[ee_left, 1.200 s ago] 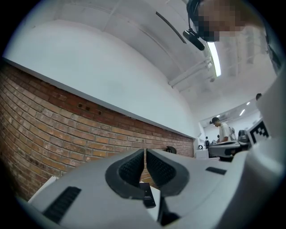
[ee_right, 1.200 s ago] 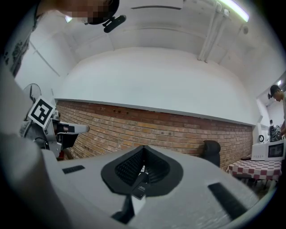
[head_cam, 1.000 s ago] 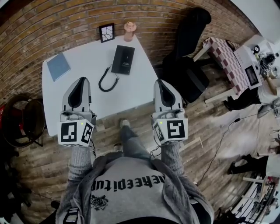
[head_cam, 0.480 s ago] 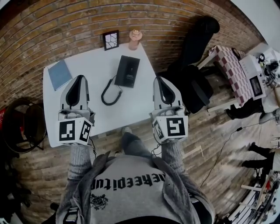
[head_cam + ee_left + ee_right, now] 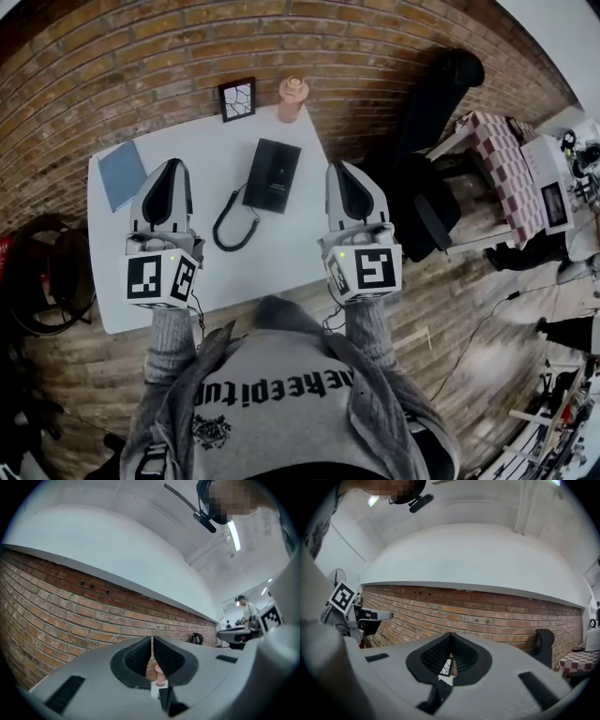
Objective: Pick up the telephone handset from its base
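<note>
A black telephone [image 5: 273,175] lies on the white table [image 5: 291,244], its handset resting on the base and a coiled black cord [image 5: 232,221] looping off to its left. My left gripper [image 5: 172,165] hovers over the table left of the cord, and its jaws are shut and empty. To the phone's right, my right gripper [image 5: 339,167] hangs over the table's right edge, also shut and empty. In the left gripper view the left gripper [image 5: 152,639] faces the brick wall. The right gripper [image 5: 450,635] faces it too in its own view. Neither touches the phone.
A blue notebook [image 5: 122,174] lies at the table's left. A framed picture [image 5: 237,98] and a pink candle [image 5: 293,97] stand at the back by the brick wall [image 5: 141,56]. A black bag [image 5: 427,122] and a checkered table [image 5: 502,155] stand to the right.
The person has stepped toward the table. Both grippers have moved forward from the table's front edge to over its top, level with the phone. Both stay shut.
</note>
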